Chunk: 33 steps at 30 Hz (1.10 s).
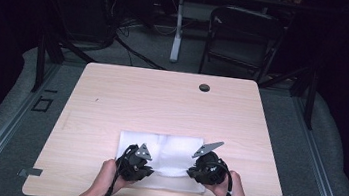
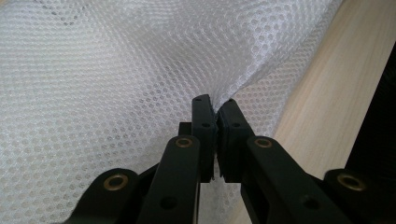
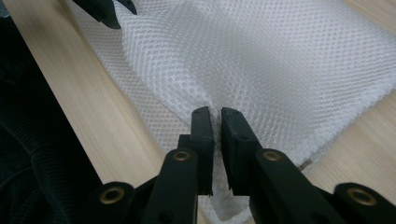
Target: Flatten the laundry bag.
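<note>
White mesh cloth (image 1: 170,158) lies flat at the near edge of the wooden table (image 1: 162,101), long axis running left-right. Left gripper (image 2: 215,108) is clamped on a pinch of its near-left part; right gripper (image 3: 216,116) pinches its near-right edge. Both hands low, jaws angled inward.

A pale wooden table (image 1: 161,106) stands on grey carpet (image 1: 5,107), with a small dark round cap (image 1: 204,87) set into its far edge. Beyond it a dark folding chair (image 1: 243,36) sits beside a white desk leg (image 1: 177,28). Loose cables (image 1: 133,47) trail over the floor. The room behind lies dim, nearly black.
</note>
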Tool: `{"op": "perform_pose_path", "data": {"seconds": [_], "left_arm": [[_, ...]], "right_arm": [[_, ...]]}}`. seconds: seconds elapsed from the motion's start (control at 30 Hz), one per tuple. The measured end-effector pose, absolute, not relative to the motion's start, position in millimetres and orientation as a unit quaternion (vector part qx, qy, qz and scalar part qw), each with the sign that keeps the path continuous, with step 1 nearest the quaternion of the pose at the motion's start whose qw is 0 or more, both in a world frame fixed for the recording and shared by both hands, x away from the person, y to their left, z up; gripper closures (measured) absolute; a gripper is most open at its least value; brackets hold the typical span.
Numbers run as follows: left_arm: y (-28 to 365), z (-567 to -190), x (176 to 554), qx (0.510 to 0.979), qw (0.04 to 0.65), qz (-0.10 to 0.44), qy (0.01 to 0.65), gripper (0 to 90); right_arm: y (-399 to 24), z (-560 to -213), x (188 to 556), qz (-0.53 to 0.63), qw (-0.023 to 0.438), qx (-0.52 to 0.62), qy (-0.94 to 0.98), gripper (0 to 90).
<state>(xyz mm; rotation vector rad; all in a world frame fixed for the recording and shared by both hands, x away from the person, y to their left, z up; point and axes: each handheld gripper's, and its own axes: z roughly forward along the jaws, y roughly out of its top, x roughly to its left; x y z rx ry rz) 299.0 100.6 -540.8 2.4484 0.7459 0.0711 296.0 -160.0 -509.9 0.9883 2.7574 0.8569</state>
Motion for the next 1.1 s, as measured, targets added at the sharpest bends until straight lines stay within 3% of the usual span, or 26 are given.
{"op": "perform_pose_path", "data": {"seconds": [0.3,0.4,0.67,1.1], "left_arm": [[102,-539,302,0.914,0.281,0.027,0.293,87.9],[103,-539,303,0.911,0.283,0.025,0.298,87.8],[105,-537,303,0.910,0.289,0.030,0.297,87.9],[105,-534,302,0.908,0.292,0.030,0.300,87.9]], "right_arm": [[-161,-498,282,0.306,0.051,0.308,0.900,84.1],[-150,-507,276,0.292,0.037,0.280,0.913,90.0],[-125,-534,277,0.261,0.049,0.263,0.927,90.0],[-118,-557,283,0.230,0.056,0.260,0.936,90.0]]}}
